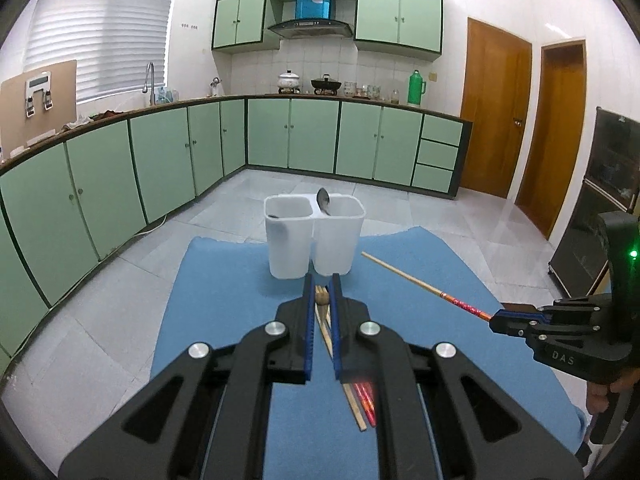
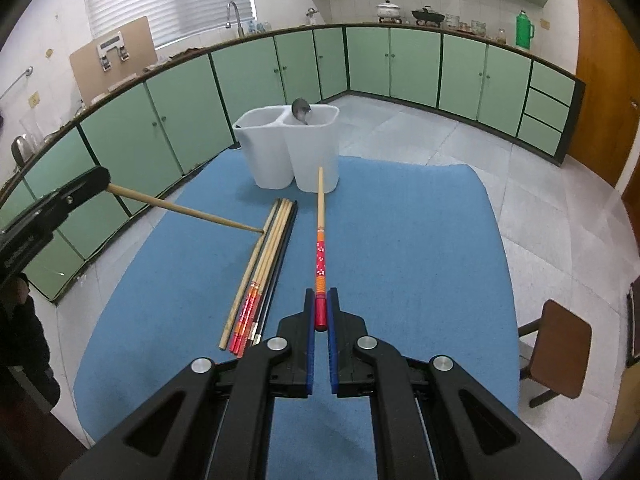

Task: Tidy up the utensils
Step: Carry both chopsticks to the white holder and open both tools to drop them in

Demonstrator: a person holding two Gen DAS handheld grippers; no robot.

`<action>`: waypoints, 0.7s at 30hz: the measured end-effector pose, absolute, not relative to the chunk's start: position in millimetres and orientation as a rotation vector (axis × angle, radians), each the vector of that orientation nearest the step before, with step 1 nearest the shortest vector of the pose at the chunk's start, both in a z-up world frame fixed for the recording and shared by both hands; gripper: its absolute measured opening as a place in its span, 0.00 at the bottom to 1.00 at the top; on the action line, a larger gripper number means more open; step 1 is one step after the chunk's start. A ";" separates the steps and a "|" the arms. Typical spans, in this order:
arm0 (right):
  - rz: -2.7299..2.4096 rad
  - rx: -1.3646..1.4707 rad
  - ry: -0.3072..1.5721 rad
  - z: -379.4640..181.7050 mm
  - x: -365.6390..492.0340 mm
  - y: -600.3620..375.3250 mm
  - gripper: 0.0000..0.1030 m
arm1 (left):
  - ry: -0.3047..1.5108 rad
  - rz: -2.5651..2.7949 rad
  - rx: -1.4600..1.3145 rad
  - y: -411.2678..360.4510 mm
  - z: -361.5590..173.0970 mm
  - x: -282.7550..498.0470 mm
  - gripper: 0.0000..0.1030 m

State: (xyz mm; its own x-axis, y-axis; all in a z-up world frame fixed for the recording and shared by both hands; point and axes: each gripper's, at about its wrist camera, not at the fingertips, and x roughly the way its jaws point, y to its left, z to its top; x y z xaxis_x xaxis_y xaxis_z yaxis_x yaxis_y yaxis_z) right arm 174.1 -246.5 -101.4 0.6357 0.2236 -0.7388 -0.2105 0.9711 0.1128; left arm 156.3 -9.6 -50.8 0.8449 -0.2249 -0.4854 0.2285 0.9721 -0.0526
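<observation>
Right wrist view: the right gripper [image 2: 320,310] has its jaws closed on the red end of a long wooden chopstick with a red-and-orange patterned handle [image 2: 320,240], which points toward the white plastic two-compartment utensil holder [image 2: 294,152] on the blue-covered table [image 2: 400,260]. A grey metal spoon [image 2: 301,111] stands in the holder's right compartment. The left gripper [image 1: 322,294] clamps a plain wooden chopstick [image 2: 188,210], its tip touching the bundle of loose chopsticks [image 2: 262,268] lying on the table left of the held one.
</observation>
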 end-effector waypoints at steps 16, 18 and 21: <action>0.319 -0.021 0.909 -72.0 203.1 -244.8 0.05 | 0.367 -0.230 0.004 -7.1 1.8 176.1 0.06; 0.301 -0.014 0.963 -86.7 203.1 -247.1 0.05 | 0.366 -0.226 -0.003 -5.5 0.8 175.7 0.06; 0.285 -0.031 0.971 -87.2 202.3 -248.3 0.05 | 0.364 -0.220 0.005 -4.9 0.5 175.8 0.06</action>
State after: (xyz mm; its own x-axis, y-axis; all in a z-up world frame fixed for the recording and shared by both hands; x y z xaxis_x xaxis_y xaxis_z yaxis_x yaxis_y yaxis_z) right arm 202.3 -248.3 -87.2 0.5300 0.2245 -0.8178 -0.2523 0.9624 0.1007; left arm 175.8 -4.9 0.5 0.9108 -0.2124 -0.3539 0.2142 0.9762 -0.0347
